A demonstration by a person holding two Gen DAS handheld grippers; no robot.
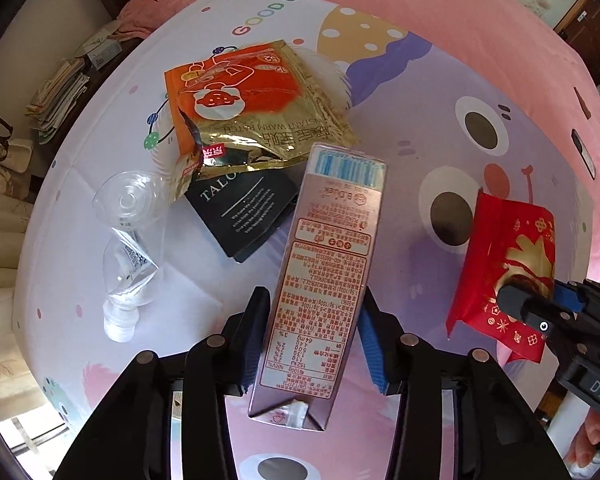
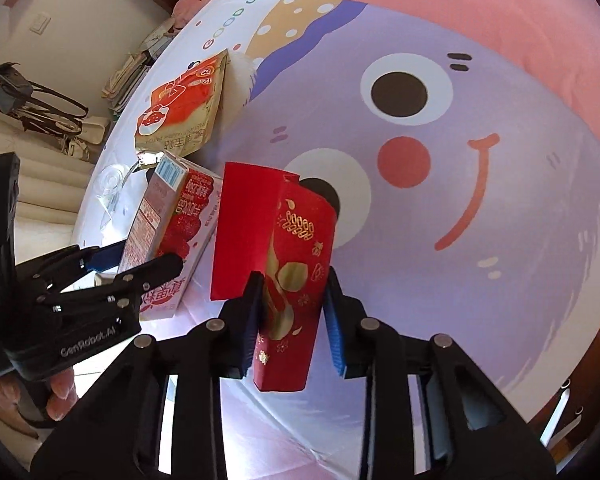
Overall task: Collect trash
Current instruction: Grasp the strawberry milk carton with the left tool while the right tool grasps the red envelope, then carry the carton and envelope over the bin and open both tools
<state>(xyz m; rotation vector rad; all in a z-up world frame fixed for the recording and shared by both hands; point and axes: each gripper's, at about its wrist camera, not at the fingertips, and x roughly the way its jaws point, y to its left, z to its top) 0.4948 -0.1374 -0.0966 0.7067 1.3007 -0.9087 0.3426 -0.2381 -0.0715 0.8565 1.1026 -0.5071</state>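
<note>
A pink drink carton [image 1: 328, 240] stands on end between my left gripper's [image 1: 313, 296] blue pads, which press on its two narrow sides. The right wrist view shows the same carton [image 2: 168, 216], strawberries printed on its front, with the left gripper [image 2: 144, 256] clamped on it. My right gripper [image 2: 294, 276] is shut on a red packet with gold print [image 2: 300, 232], held upright over the sheet. The left wrist view has this red packet [image 1: 508, 248] at the right, with the right gripper [image 1: 540, 298] on its lower end.
On the cartoon bed cover [image 1: 420, 100] lie an orange-gold warm-patch pouch [image 1: 252, 104], a black pouch [image 1: 244, 212] and a crushed clear bottle [image 1: 128, 248]. Papers [image 1: 60, 92] are stacked beyond the left edge, and a handbag [image 2: 16, 88] sits there too. A person's hand [image 2: 60, 396] grips the left handle.
</note>
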